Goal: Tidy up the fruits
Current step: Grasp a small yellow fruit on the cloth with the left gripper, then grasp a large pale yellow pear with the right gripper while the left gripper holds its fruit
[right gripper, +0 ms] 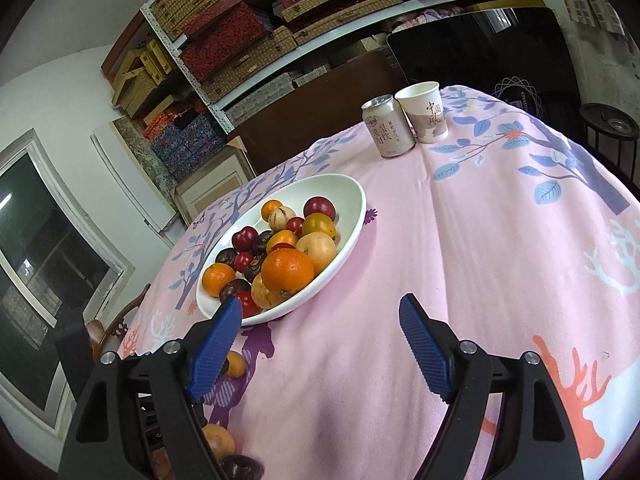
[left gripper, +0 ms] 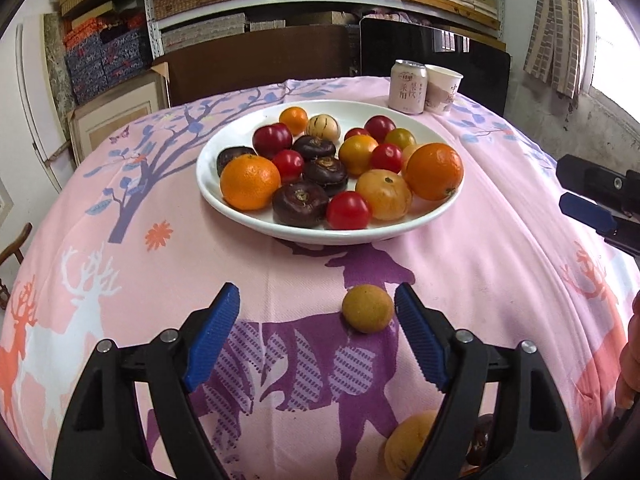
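The left tool [left gripper: 316,312] stands wide open and empty; a small round tan fruit [left gripper: 367,308] lies between its fingers, beside the right one; the right tool [right gripper: 320,320] gapes empty; ahead, the white ceramic plate [left gripper: 240,210] holds most fruit; a few strays remain on the desk [left gripper: 480,280].

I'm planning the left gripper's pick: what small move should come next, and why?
Probably ease the left gripper forward and slightly right, then close. Its jaws stand open, and the small tan fruit lies loose on the tablecloth beside the right finger, off-centre, short of the white bowl.
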{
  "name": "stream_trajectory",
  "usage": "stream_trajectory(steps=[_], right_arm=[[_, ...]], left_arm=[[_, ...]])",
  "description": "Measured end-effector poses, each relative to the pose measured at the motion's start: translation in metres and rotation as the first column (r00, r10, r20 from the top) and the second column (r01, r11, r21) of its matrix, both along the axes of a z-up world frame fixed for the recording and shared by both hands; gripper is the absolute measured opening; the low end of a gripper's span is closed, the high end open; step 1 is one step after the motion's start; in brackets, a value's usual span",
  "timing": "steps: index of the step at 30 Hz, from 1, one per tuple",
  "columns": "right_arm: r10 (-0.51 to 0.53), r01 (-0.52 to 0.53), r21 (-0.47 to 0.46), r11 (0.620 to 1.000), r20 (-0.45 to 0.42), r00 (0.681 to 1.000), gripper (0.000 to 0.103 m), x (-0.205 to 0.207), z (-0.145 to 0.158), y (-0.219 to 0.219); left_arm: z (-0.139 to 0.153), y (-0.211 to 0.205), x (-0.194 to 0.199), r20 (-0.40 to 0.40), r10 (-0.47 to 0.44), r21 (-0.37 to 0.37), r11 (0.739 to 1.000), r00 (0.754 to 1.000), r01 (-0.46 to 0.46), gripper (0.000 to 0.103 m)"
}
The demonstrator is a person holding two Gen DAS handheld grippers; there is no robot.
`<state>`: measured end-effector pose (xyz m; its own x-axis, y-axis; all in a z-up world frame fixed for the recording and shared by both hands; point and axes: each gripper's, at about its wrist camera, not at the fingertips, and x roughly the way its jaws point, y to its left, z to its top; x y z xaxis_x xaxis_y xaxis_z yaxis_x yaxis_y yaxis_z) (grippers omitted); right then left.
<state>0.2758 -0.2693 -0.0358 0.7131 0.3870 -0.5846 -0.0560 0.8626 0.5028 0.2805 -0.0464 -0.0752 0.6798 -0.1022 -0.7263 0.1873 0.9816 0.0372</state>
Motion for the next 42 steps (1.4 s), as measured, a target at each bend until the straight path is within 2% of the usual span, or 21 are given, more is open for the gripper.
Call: stream_trajectory(steps=[4,6,8,9,15,19,25,28,30,33,37,39,42], right_arm=[[0.003,-0.003,0.002,1.000,-0.004,1.000,0.082,-0.001,0.000,0.001],[0.006,-0.006,-0.001,1.000,-0.001,1.000,0.083,-0.002,0.001,0.002],[0.010,-0.010,-0.007,1.000,0.002,1.000,0.085,-0.003,0.002,0.004],[0.010,-0.010,-0.011,1.000,0.002,1.000,0.086,-0.003,0.002,0.004],[0.009,-0.009,-0.012,1.000,0.001,1.000,0.086,-0.003,0.002,0.004],[0.010,-0.010,-0.017,1.000,-0.005,1.000,0.086,-0.003,0.001,0.005],[0.007,-0.008,-0.018,1.000,-0.019,1.000,0.086,-0.001,-0.002,0.004],[0.017,-0.017,-0.016,1.000,-0.021,1.000,0.086,0.000,-0.002,0.005],[0.032,-0.032,-0.019,0.999,-0.023,0.999,0.086,-0.001,-0.003,0.009],[0.081,-0.082,-0.034,0.996,-0.019,0.997,0.086,-0.002,-0.004,0.019],[0.229,-0.229,-0.082,0.970,-0.011,0.973,0.086,-0.013,-0.002,0.052],[0.314,-0.313,-0.124,0.942,-0.008,0.949,0.086,-0.025,-0.002,0.072],[0.433,-0.425,-0.234,0.875,-0.017,0.901,0.087,-0.050,-0.007,0.104]], left_arm=[[-0.004,-0.006,0.000,-0.008,-0.034,-0.001,0.999,0.999,0.034,0.075],[-0.006,-0.010,0.003,-0.014,-0.052,0.008,0.999,0.999,0.052,0.068],[-0.010,-0.012,0.007,-0.042,-0.071,-0.001,0.997,0.997,0.071,0.053],[-0.011,-0.012,0.009,-0.052,-0.074,-0.007,0.997,0.996,0.074,0.050],[-0.013,-0.007,0.014,-0.065,-0.082,-0.060,0.995,0.995,0.078,0.046],[-0.015,-0.011,0.017,-0.081,-0.120,-0.073,0.991,0.989,0.114,0.030],[-0.014,-0.011,0.017,-0.080,-0.117,-0.074,0.991,0.990,0.111,0.029],[-0.007,-0.001,0.010,-0.056,-0.079,-0.057,0.995,0.995,0.076,0.029],[0.001,0.015,0.006,-0.036,-0.032,-0.078,0.996,0.999,0.029,0.029],[0.005,0.042,-0.003,-0.030,0.041,-0.101,0.994,0.999,-0.044,0.029],[-0.003,0.070,-0.016,-0.063,0.111,-0.109,0.987,0.992,-0.117,0.029],[-0.003,0.076,-0.019,-0.067,0.121,-0.126,0.984,0.990,-0.128,0.029],[0.000,0.073,-0.021,-0.046,0.116,-0.111,0.987,0.992,-0.120,0.029]])
